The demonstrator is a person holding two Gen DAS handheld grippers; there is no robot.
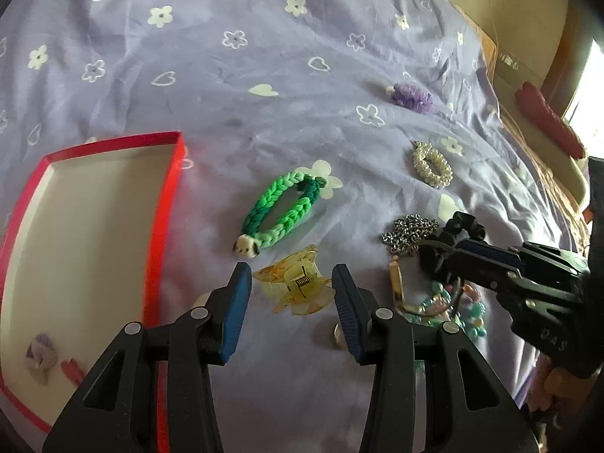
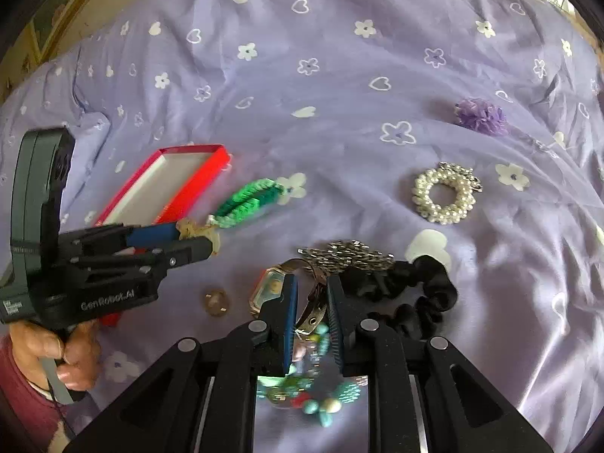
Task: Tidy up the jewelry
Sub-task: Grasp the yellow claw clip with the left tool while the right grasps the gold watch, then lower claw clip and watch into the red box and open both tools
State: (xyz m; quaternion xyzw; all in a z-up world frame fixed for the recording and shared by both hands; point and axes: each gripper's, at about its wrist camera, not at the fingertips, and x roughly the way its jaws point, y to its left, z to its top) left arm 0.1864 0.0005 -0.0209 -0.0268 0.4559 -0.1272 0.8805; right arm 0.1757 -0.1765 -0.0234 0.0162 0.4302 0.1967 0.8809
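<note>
My left gripper [image 1: 292,283] is open, its fingers on either side of a yellow translucent hair claw clip [image 1: 296,287] lying on the purple bedsheet. A red-rimmed box [image 1: 166,204] lies to its left, holding a small purple piece [image 1: 39,355] and a red piece [image 1: 71,372]. My right gripper [image 2: 311,302] has its fingers narrowly apart around a watch strap [image 2: 315,307], over a pile with a watch [image 2: 270,288], a beaded bracelet [image 2: 321,407] and a silver chain [image 2: 345,253]. I cannot tell if it grips the strap.
A green braided bracelet [image 1: 281,207], a pearl scrunchie [image 2: 445,196], a purple fluffy hair tie [image 2: 481,115] and a black scrunchie [image 2: 419,294] lie on the sheet. A small round ring-like piece [image 2: 216,302] sits left of the watch. A bed edge [image 1: 528,37] is at far right.
</note>
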